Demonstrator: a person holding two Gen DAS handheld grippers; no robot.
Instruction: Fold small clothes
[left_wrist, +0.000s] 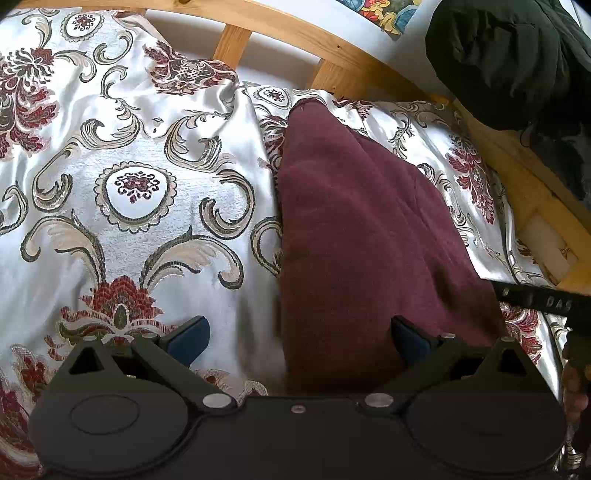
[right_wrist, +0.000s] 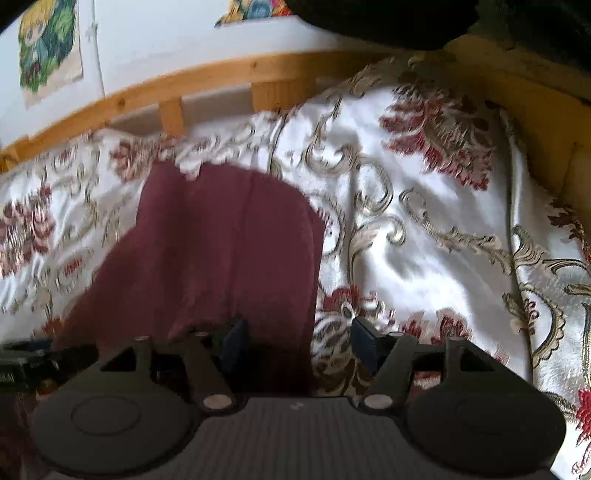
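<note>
A maroon garment lies flat on a white floral bedspread, stretching away from me in a long folded strip. My left gripper is open, its jaws wide apart over the garment's near left edge, holding nothing. The right gripper's black body shows at the right edge of this view. In the right wrist view the same garment lies ahead and left. My right gripper is open, straddling the garment's near right edge, with the left finger over the cloth and the right finger over the bedspread.
A wooden bed rail with slats runs along the far side against a white wall with posters. A dark jacket hangs at the far right corner. The bedspread is wrinkled to the right.
</note>
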